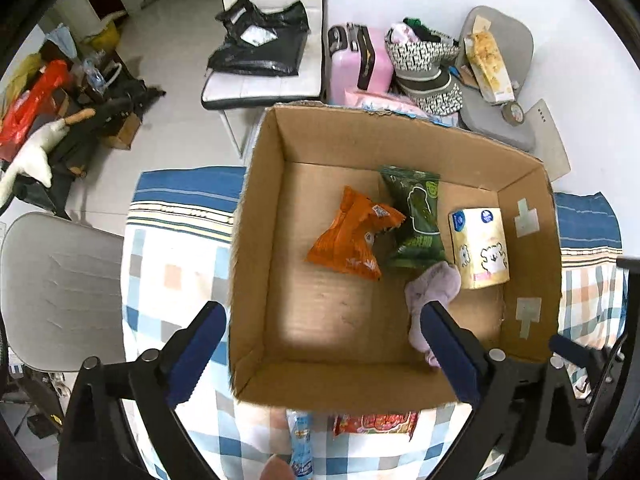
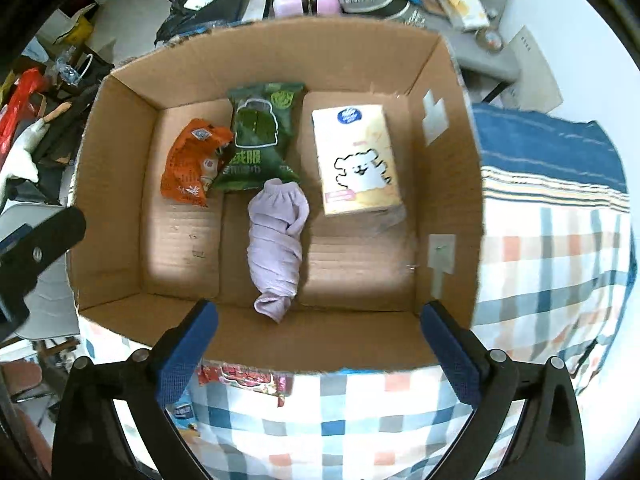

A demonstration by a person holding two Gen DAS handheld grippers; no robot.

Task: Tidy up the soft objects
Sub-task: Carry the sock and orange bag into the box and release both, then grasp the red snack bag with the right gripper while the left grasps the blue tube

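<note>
An open cardboard box (image 1: 256, 240) (image 2: 116, 200) sits on a checked cloth. Inside lie an orange snack bag (image 1: 352, 236) (image 2: 192, 160), a green wipes pack (image 1: 416, 220) (image 2: 256, 136), a yellow tissue pack (image 1: 480, 248) (image 2: 356, 160) and a rolled lilac cloth (image 1: 432, 292) (image 2: 276, 240). My left gripper (image 1: 324, 344) hangs open over the box's near half, nothing between its fingers. My right gripper (image 2: 320, 344) is open above the box's near wall, also holding nothing. Outside the box, against its near wall, lie a red packet (image 1: 376, 424) (image 2: 244, 380) and a blue-white packet (image 1: 300, 444) (image 2: 182, 412).
The checked cloth (image 1: 176, 280) (image 2: 552, 264) covers the surface around the box. A grey chair (image 1: 60, 292) stands at the left. Behind the box are a white chair with a black bag (image 1: 260, 44), a pink case (image 1: 360, 64) and a stool with clutter (image 1: 496, 80).
</note>
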